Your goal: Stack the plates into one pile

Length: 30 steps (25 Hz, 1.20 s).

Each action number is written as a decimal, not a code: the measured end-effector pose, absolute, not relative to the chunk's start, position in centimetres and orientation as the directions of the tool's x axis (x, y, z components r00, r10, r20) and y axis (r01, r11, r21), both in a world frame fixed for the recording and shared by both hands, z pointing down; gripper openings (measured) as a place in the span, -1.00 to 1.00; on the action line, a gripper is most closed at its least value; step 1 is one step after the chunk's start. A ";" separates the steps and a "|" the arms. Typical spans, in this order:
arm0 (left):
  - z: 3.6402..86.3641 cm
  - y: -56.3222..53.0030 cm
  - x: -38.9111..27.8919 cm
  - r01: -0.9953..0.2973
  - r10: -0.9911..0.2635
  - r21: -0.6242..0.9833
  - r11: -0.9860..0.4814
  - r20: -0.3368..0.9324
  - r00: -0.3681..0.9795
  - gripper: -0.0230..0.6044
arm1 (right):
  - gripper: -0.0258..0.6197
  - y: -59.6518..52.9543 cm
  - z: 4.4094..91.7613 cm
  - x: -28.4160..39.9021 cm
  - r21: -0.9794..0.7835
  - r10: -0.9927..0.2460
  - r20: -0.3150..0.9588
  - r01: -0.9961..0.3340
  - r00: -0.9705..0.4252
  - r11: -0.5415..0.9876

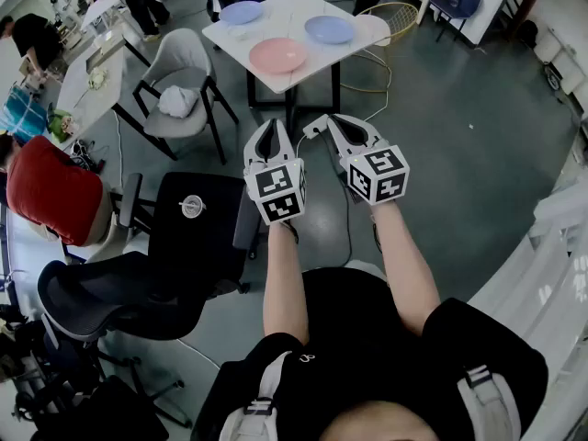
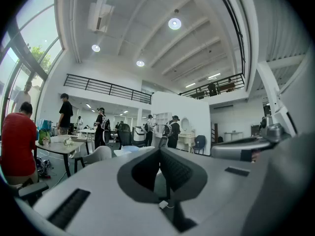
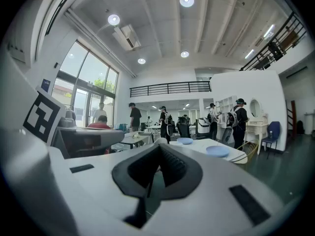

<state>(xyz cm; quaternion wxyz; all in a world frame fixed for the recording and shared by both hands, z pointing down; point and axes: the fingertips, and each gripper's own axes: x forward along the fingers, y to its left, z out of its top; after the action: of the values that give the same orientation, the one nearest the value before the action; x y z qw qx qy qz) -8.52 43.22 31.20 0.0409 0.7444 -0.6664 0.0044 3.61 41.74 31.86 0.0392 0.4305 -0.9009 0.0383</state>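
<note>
Far out to the left of both grippers, a person in red (image 1: 50,191) sits at a long bench, not part of the job. A black office chair (image 1: 197,219) stands just beside the left gripper, on its outer side and lower down. The left gripper (image 1: 270,129) is held out level in front of the person, jaws pressed together and nothing between them; its own view shows the pads meeting with only the room behind. Ahead of both grippers and well apart from them stands the white table (image 1: 303,73) with the plates. The pale blue plate (image 1: 241,12) is the farthest, ahead and slightly left of the left gripper. The pink plate (image 1: 278,54) is the nearest, almost straight ahead of the left gripper's tips. The blue plate (image 1: 329,28) lies ahead of the right gripper. Each plate lies on its own on the table top, none resting on another. The right gripper (image 1: 333,125) is alongside the left, near it but not touching, tipped slightly downward, jaws likewise closed on nothing. The right gripper view shows two of the plates on the table, beyond the tips. A yellow wire basket (image 1: 404,16) sits on the floor past the table, ahead and right of the right gripper. My judgement is that the task has not started: no pile exists, no plate is in reach, and the approach, the first pick and both stackings are all left.
</note>
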 end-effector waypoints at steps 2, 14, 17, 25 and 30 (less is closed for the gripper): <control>31.2 42.9 -8.7 -0.992 -0.992 0.058 -0.108 0.062 0.112 -0.88 | -0.90 41.4 31.9 3.5 -0.032 -0.771 0.105 -0.777 -0.628 0.629; 32.2 41.8 -9.3 -0.991 -0.990 0.075 -0.109 0.079 0.115 -0.88 | -0.90 40.2 32.1 4.2 -0.141 -0.784 0.040 -0.780 -0.620 0.609; 32.2 41.6 -9.5 -0.990 -0.990 0.080 -0.112 0.078 0.118 -0.88 | -0.90 39.8 32.4 4.4 -0.132 -0.784 0.051 -0.782 -0.618 0.609; 32.5 41.4 -10.1 -0.988 -0.989 0.099 -0.114 0.080 0.123 -0.88 | -0.90 39.6 33.1 4.4 -0.055 -0.792 0.099 -0.798 -0.603 0.601; 32.6 41.3 -9.8 -0.987 -0.988 0.107 -0.122 0.084 0.131 -0.88 | -0.90 39.3 32.9 5.2 -0.063 -0.801 0.101 -0.807 -0.590 0.587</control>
<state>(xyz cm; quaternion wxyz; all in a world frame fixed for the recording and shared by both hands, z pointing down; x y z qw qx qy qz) -9.79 41.29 32.56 0.0680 0.7489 -0.6591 -0.0035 5.23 39.33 32.88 0.0308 0.4515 -0.8903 0.0509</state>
